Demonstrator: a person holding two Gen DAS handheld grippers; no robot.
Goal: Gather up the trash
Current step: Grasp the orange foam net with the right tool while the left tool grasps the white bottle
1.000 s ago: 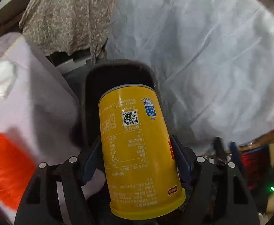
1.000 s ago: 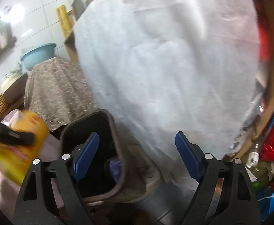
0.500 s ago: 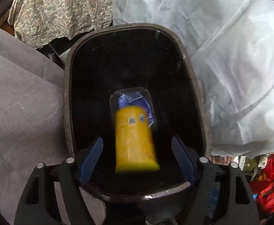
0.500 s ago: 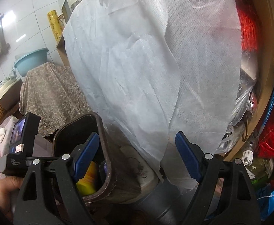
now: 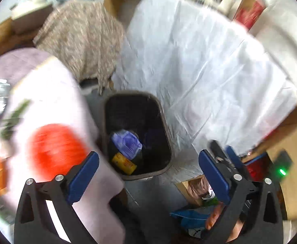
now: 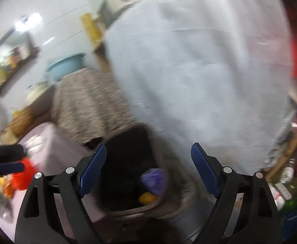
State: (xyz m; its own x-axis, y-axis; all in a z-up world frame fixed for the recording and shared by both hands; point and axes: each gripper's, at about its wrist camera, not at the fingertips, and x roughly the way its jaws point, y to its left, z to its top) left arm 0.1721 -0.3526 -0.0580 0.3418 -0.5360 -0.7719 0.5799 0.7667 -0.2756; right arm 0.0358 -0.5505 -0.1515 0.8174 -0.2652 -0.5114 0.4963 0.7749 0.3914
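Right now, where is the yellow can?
In the left wrist view the yellow can lies at the bottom of the dark bin, just below the purple bag.

Your right wrist view was smeared throughout; the yellow can [image 6: 147,198] in the bin [image 6: 132,208] between your fingers showed only as a blob, half hidden under the purple bag [image 6: 153,180]; left of your fingers, the red object [image 5: 56,147] was blurred beyond telling.

left wrist: above, looking down | right wrist: lower, forward | shared: trash bin [image 5: 166,126] [image 6: 160,204]
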